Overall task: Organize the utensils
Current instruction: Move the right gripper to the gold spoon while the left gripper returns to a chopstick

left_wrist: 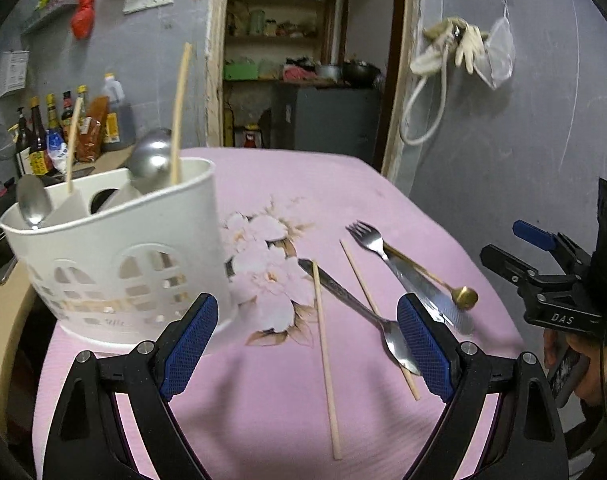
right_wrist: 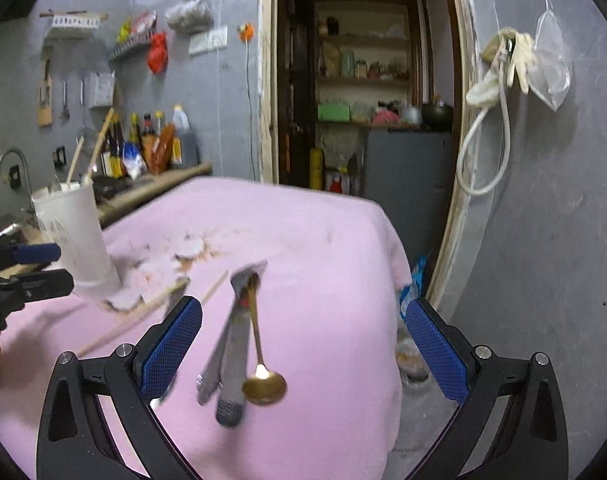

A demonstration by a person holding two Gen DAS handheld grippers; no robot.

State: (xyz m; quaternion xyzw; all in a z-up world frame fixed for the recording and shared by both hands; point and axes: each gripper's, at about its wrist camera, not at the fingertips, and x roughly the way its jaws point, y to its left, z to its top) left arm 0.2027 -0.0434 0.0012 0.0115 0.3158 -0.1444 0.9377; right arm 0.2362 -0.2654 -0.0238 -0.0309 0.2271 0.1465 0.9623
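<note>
1. Across the left wrist view, the left gripper [left_wrist: 307, 344] is hovering with fingers spread and empty; the white caddy [left_wrist: 115, 256] at ten o'clock is holding spoons and chopsticks, while loose chopsticks [left_wrist: 325, 356] are lying at six.
2. Over the pink cloth [right_wrist: 323, 240] in the right wrist view, the right gripper [right_wrist: 303, 352] is gaping, empty, above the gold spoon [right_wrist: 263, 386] at six o'clock; only here a sink faucet [right_wrist: 11, 160] is showing at nine.

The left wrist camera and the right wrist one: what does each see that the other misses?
Only the left view shows inside the white holder: two steel spoons, plus a steel spoon on the cloth. Only the right view shows a sink tap and the floor past the table edge. Both show the pink tablecloth, gold spoon, fork, loose chopsticks, bottles and doorway.
</note>
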